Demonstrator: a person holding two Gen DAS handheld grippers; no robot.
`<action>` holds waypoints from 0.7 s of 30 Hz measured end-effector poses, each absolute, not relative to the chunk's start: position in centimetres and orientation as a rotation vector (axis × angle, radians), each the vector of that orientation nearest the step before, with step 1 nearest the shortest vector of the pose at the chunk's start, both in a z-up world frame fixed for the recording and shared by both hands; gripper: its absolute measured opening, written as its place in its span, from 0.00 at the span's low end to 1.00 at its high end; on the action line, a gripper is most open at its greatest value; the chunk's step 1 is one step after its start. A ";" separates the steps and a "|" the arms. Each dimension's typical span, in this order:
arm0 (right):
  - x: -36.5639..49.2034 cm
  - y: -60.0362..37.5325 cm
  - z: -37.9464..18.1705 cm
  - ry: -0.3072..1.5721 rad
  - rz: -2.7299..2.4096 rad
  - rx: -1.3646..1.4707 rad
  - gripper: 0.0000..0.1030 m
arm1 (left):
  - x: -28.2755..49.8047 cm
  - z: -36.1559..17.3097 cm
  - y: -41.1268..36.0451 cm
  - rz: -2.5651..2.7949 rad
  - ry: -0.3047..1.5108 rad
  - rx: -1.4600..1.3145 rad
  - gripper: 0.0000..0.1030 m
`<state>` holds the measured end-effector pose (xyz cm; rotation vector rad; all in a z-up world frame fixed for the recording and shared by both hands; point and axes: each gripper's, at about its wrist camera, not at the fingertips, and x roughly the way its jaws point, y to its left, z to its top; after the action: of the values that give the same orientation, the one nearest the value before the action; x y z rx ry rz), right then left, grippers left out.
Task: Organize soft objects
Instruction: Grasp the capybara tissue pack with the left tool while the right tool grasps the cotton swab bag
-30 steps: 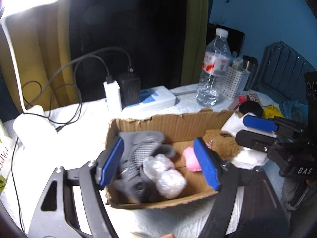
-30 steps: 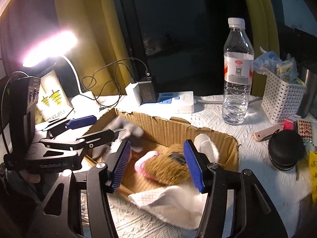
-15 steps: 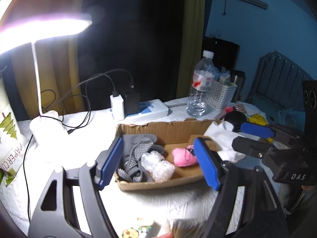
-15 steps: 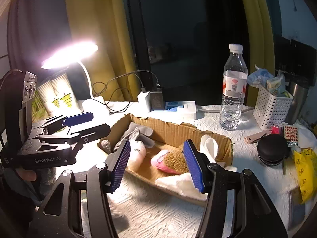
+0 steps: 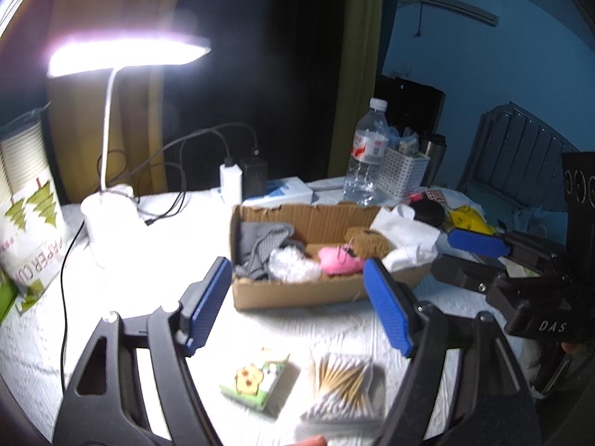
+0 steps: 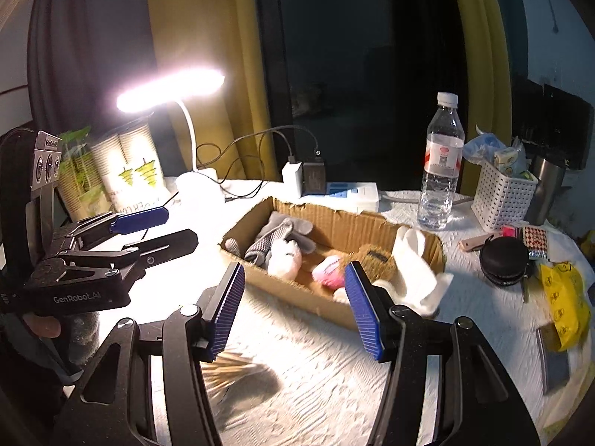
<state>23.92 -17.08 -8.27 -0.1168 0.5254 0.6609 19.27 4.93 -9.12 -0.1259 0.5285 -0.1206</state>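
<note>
Both tools (image 5: 297, 304) (image 6: 293, 312) spread above box (image 5: 297, 293)

Bare white textured tablecloth (image 6: 316, 364) lies open near the brown cardboard box (image 6: 297, 291). A clear water bottle (image 6: 442, 171), white perforated basket (image 6: 502, 197) and black charger (image 6: 314, 178) crowd its far side; a white desk lamp (image 6: 193, 182) blocks the far left.

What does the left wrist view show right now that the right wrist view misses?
Only the left wrist view shows the cartoon-print packet lying beside the toothpick pack, and the wall air conditioner. Only the right wrist view shows the steel tumbler clearly. Both show the cardboard box holding the grey glove, pink plush and brown plush, with both grippers open.
</note>
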 end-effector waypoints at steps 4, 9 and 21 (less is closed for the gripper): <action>22.9 -16.6 -9.4 0.545 0.659 -0.121 0.57 | 18.0 -10.3 5.6 -0.110 0.547 -0.138 0.73; 22.1 -15.8 -10.7 0.579 0.662 -0.126 0.57 | 16.7 -11.9 6.6 -0.097 0.568 -0.158 0.73; 22.9 -12.8 -16.4 0.749 0.660 -0.108 0.74 | 17.0 -16.6 8.5 -0.104 0.673 -0.152 0.73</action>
<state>22.87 -12.76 -16.36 -0.1084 0.7489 0.6601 17.00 8.47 -16.55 -0.1522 0.6732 -0.1039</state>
